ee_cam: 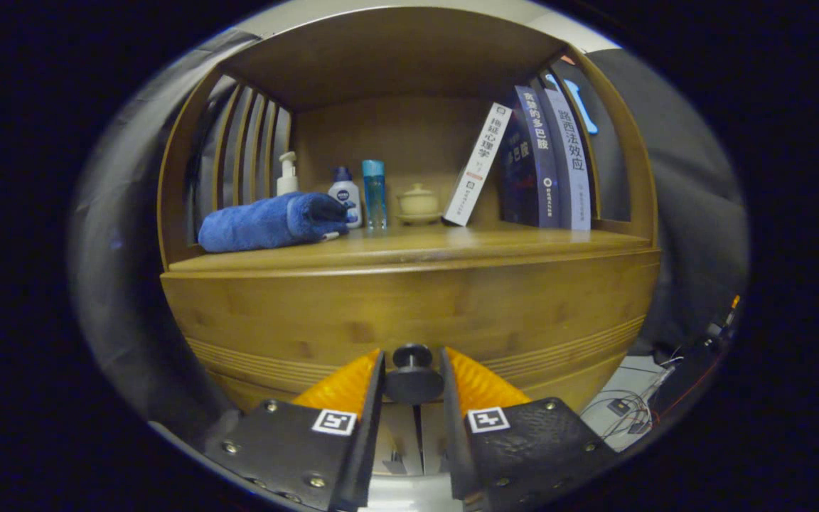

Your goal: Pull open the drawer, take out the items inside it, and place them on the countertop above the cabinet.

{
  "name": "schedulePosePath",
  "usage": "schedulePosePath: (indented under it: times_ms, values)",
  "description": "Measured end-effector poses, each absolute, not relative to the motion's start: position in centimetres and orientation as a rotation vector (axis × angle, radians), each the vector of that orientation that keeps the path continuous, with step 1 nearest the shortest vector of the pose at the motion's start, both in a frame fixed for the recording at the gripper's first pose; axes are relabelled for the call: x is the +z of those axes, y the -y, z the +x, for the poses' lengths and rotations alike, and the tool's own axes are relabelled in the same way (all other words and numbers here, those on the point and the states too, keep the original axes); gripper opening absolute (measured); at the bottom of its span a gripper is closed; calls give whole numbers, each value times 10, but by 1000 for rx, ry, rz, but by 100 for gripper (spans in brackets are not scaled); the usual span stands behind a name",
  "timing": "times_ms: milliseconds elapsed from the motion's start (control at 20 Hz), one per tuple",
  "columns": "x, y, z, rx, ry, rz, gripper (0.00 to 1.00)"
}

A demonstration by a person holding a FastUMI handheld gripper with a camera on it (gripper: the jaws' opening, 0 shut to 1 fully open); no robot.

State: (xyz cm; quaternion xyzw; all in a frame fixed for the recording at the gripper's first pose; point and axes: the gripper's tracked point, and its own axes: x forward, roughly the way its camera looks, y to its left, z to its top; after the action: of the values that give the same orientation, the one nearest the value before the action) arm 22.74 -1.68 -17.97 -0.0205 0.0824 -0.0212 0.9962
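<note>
Step one: opening the drawer.
Your gripper [413, 380] clasps the drawer knob [411, 370] at lower centre, both fingers pressing; next, pull straight back. The tabletop [495, 242] waits above.

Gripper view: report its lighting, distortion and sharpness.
Gripper view: dim, warm lighting; fisheye distortion bows the cabinet's front and countertop edge into curves; the books and rolled blue towel appear reasonably sharp; the dark drawer knob between the gripper's fingers is shadowed, with little detail, both fingers close against its sides.
</note>
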Motion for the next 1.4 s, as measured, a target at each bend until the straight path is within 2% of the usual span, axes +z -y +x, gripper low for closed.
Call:
schedulePosePath:
  times_ms: [300, 400, 500, 600, 750, 1400]
  values:
    - [-186, 14, 235, 10, -153, 171, 43]
    - [-186, 15, 228, 24, -173, 99, 43]
    - [-188, 18, 232, -9, -177, -35, 37]
    - [-188, 16, 229, -32, -177, -12, 30]
    - [-188, 19, 218, -48, -178, 8, 30]
    - [-200, 16, 89, -58, -188, -41, 30]
